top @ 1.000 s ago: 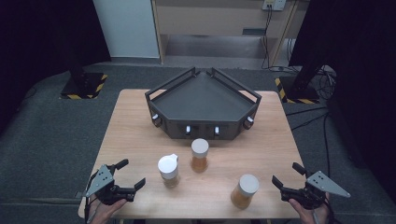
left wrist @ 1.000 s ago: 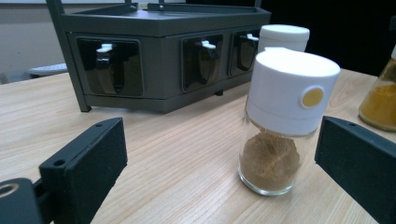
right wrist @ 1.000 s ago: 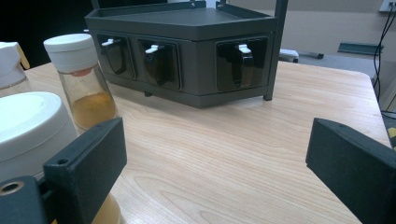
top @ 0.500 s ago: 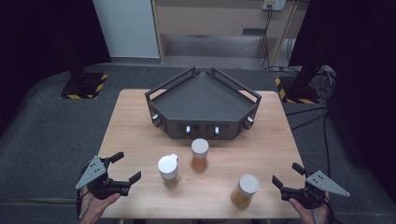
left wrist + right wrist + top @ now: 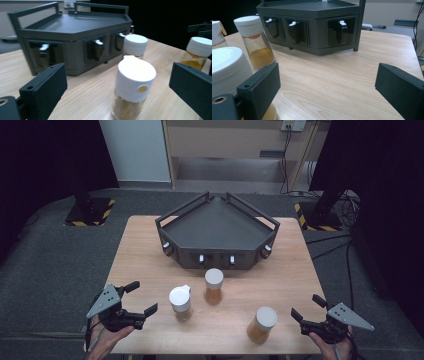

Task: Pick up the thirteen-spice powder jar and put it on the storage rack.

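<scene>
Dark grey carpet is surrounding the wooden table (image 5: 150, 245), which is carrying a dark corner rack (image 5: 217, 227) with small drawers along its front. Three spice jars are standing before it: a wide-lidded one (image 5: 262, 324) nearest the right gripper (image 5: 306, 309), a white-capped one (image 5: 213, 286) by the rack, and a flip-top shaker (image 5: 180, 302) bearing no readable label. The left gripper (image 5: 141, 297) is hovering beside that shaker. Both grippers' jaws are standing apart, holding nothing.

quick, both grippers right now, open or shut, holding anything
Left gripper: open, holding nothing, aimed at the flip-cap jar.
Right gripper: open, holding nothing, beside the wide-lid jar.
</scene>
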